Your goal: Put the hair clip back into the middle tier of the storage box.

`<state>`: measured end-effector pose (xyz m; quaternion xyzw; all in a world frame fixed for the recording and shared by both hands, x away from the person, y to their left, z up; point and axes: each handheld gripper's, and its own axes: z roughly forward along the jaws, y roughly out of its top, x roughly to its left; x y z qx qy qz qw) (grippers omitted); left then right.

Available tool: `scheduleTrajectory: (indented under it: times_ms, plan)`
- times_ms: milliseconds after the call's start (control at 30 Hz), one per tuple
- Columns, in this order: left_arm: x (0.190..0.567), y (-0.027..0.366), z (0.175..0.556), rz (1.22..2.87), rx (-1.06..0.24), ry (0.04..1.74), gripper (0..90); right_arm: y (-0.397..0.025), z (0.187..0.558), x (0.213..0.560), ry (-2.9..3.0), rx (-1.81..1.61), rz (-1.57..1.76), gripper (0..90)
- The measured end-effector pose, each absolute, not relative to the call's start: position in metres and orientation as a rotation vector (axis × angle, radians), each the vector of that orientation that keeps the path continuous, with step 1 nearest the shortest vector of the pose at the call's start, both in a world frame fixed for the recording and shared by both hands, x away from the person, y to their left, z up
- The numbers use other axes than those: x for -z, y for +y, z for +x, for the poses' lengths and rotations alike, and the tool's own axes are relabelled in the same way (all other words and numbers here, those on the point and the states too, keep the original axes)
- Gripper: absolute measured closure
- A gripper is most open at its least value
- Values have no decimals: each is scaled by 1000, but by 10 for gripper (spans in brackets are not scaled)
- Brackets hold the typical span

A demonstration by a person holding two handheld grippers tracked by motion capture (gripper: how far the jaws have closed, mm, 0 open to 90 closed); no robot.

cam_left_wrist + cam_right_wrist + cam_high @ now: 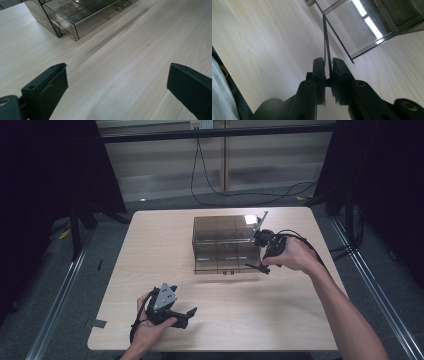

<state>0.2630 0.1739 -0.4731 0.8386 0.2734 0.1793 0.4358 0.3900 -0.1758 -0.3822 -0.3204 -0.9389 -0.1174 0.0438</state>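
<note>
At the right front corner of the smoky clear drawer cabinet (223,244), my right gripper (263,268) is pinched nearly closed on a thin black toothed strip (326,47). In the right gripper view that strip rises from between the two jaws and runs up alongside the cabinet's lower edge; I cannot tell whether it touches the cabinet. My right hand (294,255) sits just beside the cabinet's right wall, with a cable trailing behind it.

The cabinet stands on the pale wooden worktop (165,245), toward its far middle.

Well in front of the cabinet and off to its left, near the worktop's front edge, my left hand (152,324) holds my left gripper (192,316). Its jaws stand wide apart, holding nothing, pointing towards the cabinet's front.
</note>
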Motion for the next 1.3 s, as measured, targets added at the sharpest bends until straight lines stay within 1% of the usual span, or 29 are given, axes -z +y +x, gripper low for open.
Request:
scheduleTrajectory:
  times_ms: [333, 833, 1300]
  plan:
    - [474, 174, 264, 2091, -445, 684, 34, -171, 395, 387, -2862, 347, -976, 816]
    - [474, 176, 265, 2081, -432, 701, 35, -151, 410, 377, -2871, 338, -953, 816]
    - [473, 176, 264, 2077, -428, 700, 35, -134, 425, 375, -2885, 317, -960, 816]
